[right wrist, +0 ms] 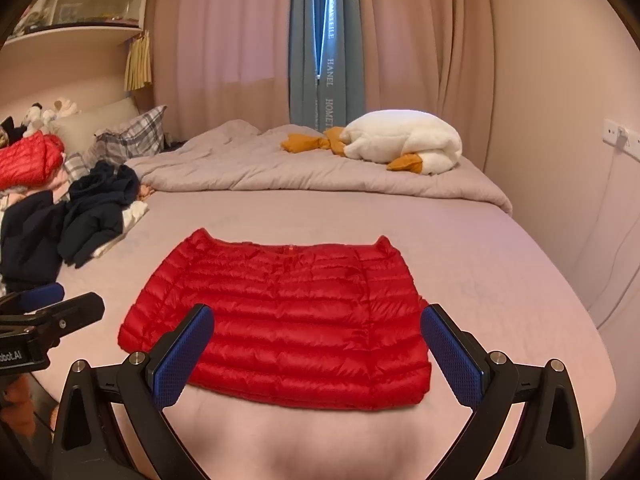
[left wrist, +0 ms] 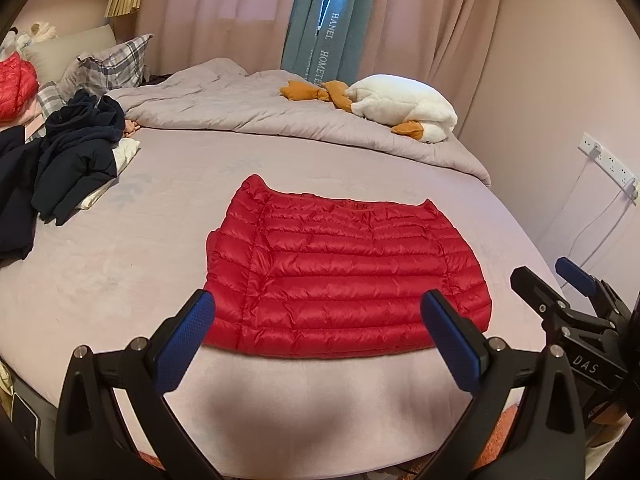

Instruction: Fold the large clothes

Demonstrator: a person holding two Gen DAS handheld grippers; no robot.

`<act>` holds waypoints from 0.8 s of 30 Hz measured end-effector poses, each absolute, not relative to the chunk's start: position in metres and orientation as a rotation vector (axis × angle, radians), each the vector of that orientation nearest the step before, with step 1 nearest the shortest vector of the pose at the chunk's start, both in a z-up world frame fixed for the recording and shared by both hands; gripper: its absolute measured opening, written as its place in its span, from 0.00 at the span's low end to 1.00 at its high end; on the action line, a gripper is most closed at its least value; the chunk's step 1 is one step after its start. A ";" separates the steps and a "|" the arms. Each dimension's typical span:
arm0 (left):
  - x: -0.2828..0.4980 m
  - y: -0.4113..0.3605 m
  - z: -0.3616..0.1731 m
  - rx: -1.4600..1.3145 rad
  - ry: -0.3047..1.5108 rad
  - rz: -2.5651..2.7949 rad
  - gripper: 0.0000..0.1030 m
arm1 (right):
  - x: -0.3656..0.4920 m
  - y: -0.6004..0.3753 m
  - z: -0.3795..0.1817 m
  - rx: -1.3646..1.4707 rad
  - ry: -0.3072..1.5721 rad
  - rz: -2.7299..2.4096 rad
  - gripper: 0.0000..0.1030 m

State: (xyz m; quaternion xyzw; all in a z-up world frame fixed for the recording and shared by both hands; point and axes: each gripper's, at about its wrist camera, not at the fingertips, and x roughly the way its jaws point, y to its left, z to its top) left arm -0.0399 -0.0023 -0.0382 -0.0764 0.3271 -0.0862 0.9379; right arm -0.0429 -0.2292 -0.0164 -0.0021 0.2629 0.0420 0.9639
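1. Red quilted down jacket [left wrist: 344, 276] lies flat in the middle of both frames, on the bare sheet of the bed [left wrist: 120, 248]. Its sides look turned in to a compact rectangle, so I judge the fold partly done.
2. Left tongs [left wrist: 320, 336] hang spread wide above the jacket's near hem, pinching nothing; right tongs [right wrist: 316, 352] are likewise spread and empty. Both face the hem, probably because it is the next edge to lift.
3. The grey duvet [left wrist: 260, 120] is bunched at the upper centre, seemingly pushed back to leave folding room.
4. Count: one flat red jacket; one more red quilted garment [right wrist: 28, 160] at the left edge; one heap of dark navy clothes [left wrist: 76, 152] at the left; one goose plush [left wrist: 404, 104] at the upper right; two tongs.
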 end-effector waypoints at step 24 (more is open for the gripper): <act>-0.045 0.022 -0.046 -0.196 0.678 -0.153 1.00 | -0.031 -0.210 -0.024 -0.056 0.596 0.098 0.99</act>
